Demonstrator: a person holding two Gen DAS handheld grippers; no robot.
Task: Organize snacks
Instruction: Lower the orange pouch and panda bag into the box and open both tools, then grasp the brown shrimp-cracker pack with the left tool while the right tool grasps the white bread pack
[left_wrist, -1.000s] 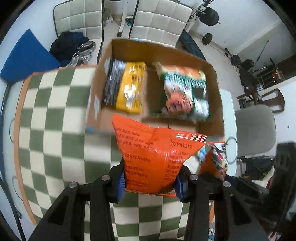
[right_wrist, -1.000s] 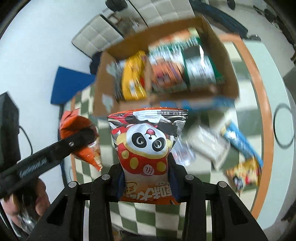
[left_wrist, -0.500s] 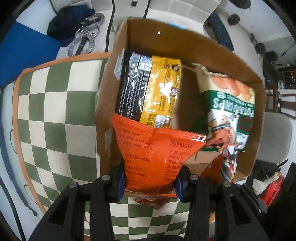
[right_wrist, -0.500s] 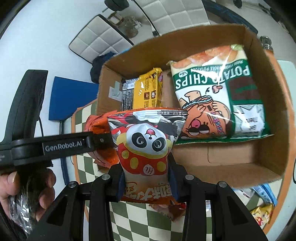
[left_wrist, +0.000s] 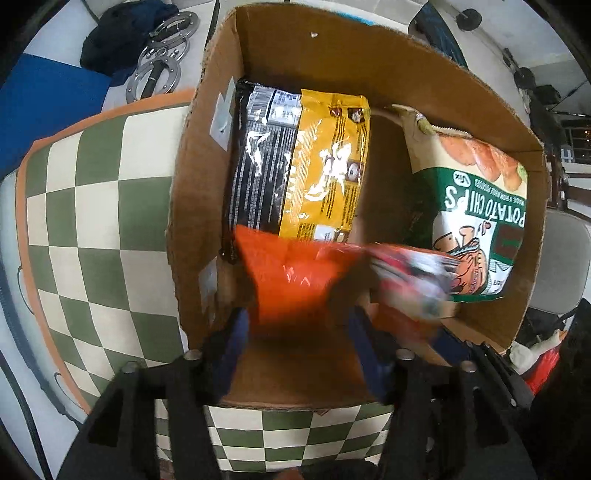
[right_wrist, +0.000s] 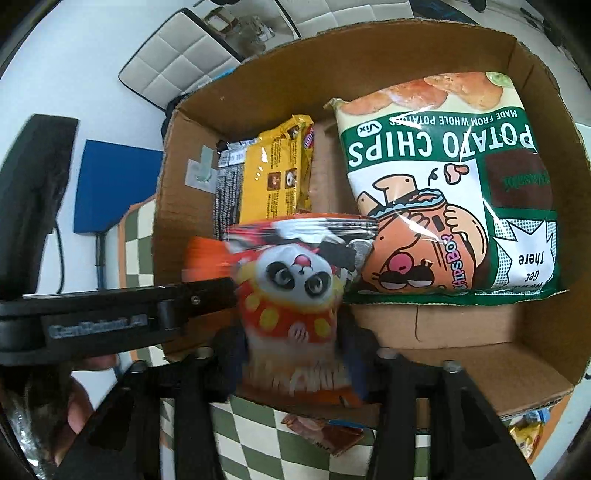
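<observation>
Both tools reach over the near wall of the cardboard box (left_wrist: 295, 62), which sits on the green-and-cream checkered surface (left_wrist: 99, 206).

The left tool (left_wrist: 295, 328) appears spread wide, its blue-padded fingers (left_wrist: 231, 343) flanking a blurred orange snack pouch (left_wrist: 291, 280) whose top lies at 6 o'clock of the yellow-and-black packet (left_wrist: 306, 166); whether the pads touch it I cannot tell.

The right tool (right_wrist: 295, 354) is clamped on the panda snack bag (right_wrist: 295, 291) (also blurred), held upright just inside the box. The potato chips bag (right_wrist: 450, 192) lies flat at 2 o'clock of it.
</observation>
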